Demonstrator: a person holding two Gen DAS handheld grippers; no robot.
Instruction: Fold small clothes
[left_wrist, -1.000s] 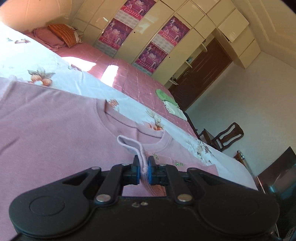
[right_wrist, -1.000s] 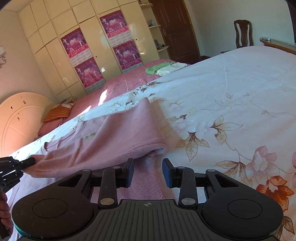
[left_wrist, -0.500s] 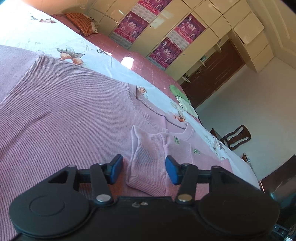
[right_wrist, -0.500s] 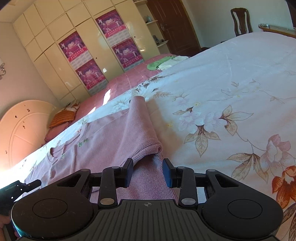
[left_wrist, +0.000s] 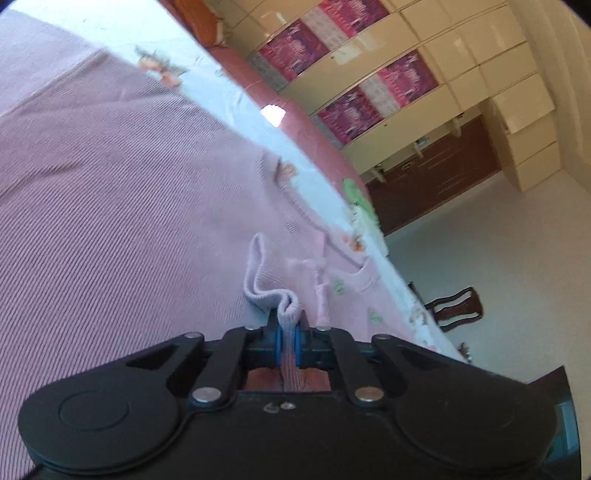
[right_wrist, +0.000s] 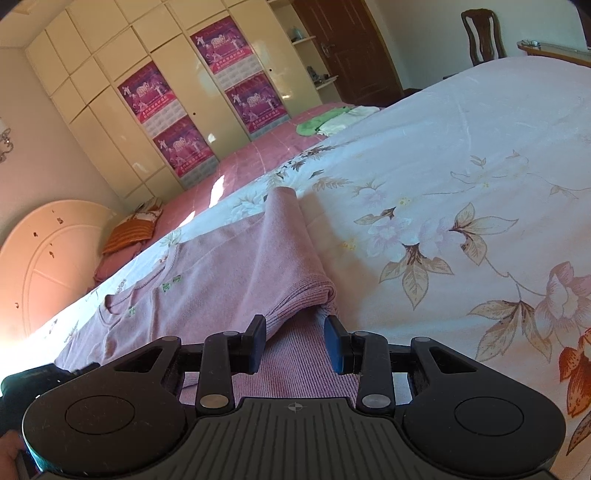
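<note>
Left gripper (left_wrist: 287, 341) just snapped closed, pinching the pink sweater's cuff (left_wrist: 271, 291); right gripper (right_wrist: 295, 345) part-open, empty, over sweater hem (right_wrist: 295, 365).

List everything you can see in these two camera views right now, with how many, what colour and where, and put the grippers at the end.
pink sweater: one, pink ribbed knit, spread on the bed, one side folded over
sleeve cuff: one, pale pink, pinched in the left gripper
floral bedsheet: one, white with brown and orange flowers, under the sweater
pink bedspread: one, beyond the sheet
folded clothes: small pile, green and white, far edge of the bed
pillow: one, orange striped, by the headboard
headboard: one, pale, rounded
wardrobe: cream doors
posters: four, magenta, on the wardrobe
door: one, dark brown
chair: one, dark wood
left gripper: black, blue pads, shut on the cuff
right gripper: black, open over the sweater's hem
</note>
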